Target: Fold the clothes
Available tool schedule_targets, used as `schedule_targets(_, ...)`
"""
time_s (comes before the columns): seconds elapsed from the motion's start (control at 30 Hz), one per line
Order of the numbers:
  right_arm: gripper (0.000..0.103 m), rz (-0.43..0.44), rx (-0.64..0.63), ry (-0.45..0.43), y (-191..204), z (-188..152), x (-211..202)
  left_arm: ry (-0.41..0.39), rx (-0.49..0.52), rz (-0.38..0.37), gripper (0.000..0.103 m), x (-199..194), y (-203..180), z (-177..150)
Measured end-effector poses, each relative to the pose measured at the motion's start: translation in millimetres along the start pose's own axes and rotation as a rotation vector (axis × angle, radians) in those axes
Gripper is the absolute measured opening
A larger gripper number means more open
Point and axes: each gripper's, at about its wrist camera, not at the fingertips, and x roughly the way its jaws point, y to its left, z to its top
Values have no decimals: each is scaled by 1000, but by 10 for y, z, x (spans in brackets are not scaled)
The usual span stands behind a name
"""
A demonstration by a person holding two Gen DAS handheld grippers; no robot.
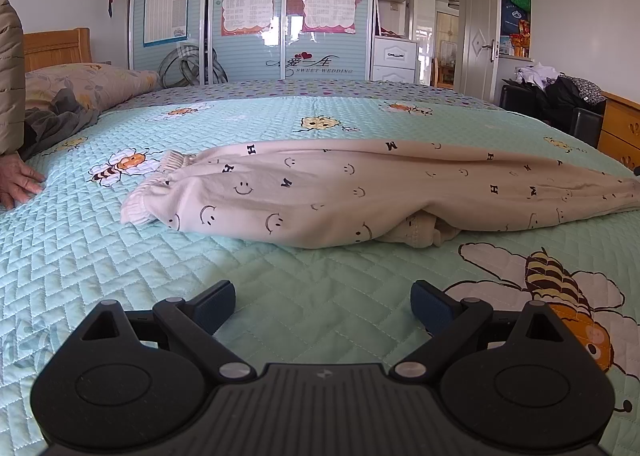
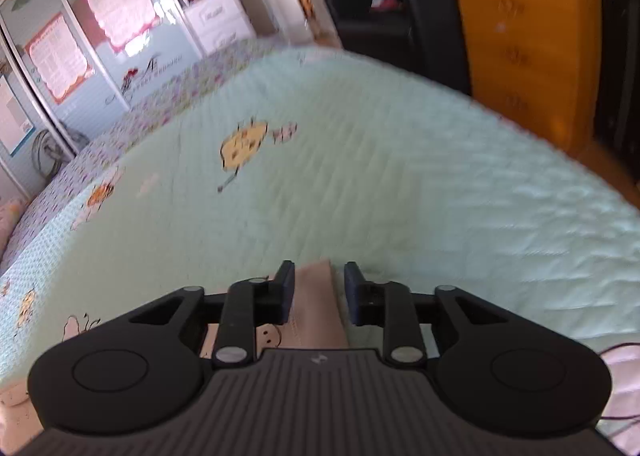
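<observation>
On the bed (image 1: pixel 280 296), covered by a pale green quilted spread printed with cartoon bees, a cream pair of trousers (image 1: pixel 360 192) with smiley faces and letters lies stretched across the middle, its ribbed cuffs toward the left. A floral pillow (image 1: pixel 88 84) sits at the headboard end, and another person's hand (image 1: pixel 20 180) rests flat on the spread at the far left. Mirrored wardrobe doors (image 1: pixel 248 16) with posters stand behind the bed; a wooden dresser (image 1: pixel 620 132) stands at the right. The left gripper (image 1: pixel 323 304) hovers low over bare quilt just short of the trousers, its jaws spread wide and empty. The right gripper (image 2: pixel 319 288), in a blurred view, tilts over the bed with cream cloth (image 2: pixel 316 312) between its partly parted jaws; whether they pinch it cannot be told.
</observation>
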Motion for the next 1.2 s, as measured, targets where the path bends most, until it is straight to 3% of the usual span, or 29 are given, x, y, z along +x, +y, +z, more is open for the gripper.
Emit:
schedule_targets(0.03,30,-10,-27,-24,57,-9,-81,0,0,0,95,-2,3,-1)
schedule_targets(0.13,30,68,-104,-59,338,-45,-328,-1,0,1,95,-12,6,-4)
schedule_targets(0.23,40,262,-103,12,738,-156,-418,-4,-2,-1,95,-21,12,-6)
schedule_targets(0.33,40,468,-23,119,1156,-377,-340,-7,-8,-6,95,-28,22,-10)
schedule_targets(0.47,38,585,-24,218,1761,-771,-126,-11,-18,-16,95,-33,39,-8)
schedule_targets(0.57,32,597,-114,266,2189,-1012,-5,-11,-27,-26,96,-33,53,-4)
schedule_targets(0.8,33,642,-283,320,2850,-1225,28,0,-45,-42,96,4,88,9)
schedule_targets(0.9,33,679,-337,433,3068,-1354,164,4,-47,-44,96,17,93,13)
schedule_targets(0.97,32,612,-326,429,3203,-1357,427,5,-47,-43,96,21,91,15)
schedule_targets(1.07,32,550,-131,336,3118,-1157,748,5,-51,-48,96,28,100,16)
schedule_targets(1.17,32,563,-96,300,3062,-1172,605,10,-60,-59,97,45,123,19)
schedule_targets(1.2,33,582,-142,299,3118,-1242,489,14,-62,-61,97,53,127,19)
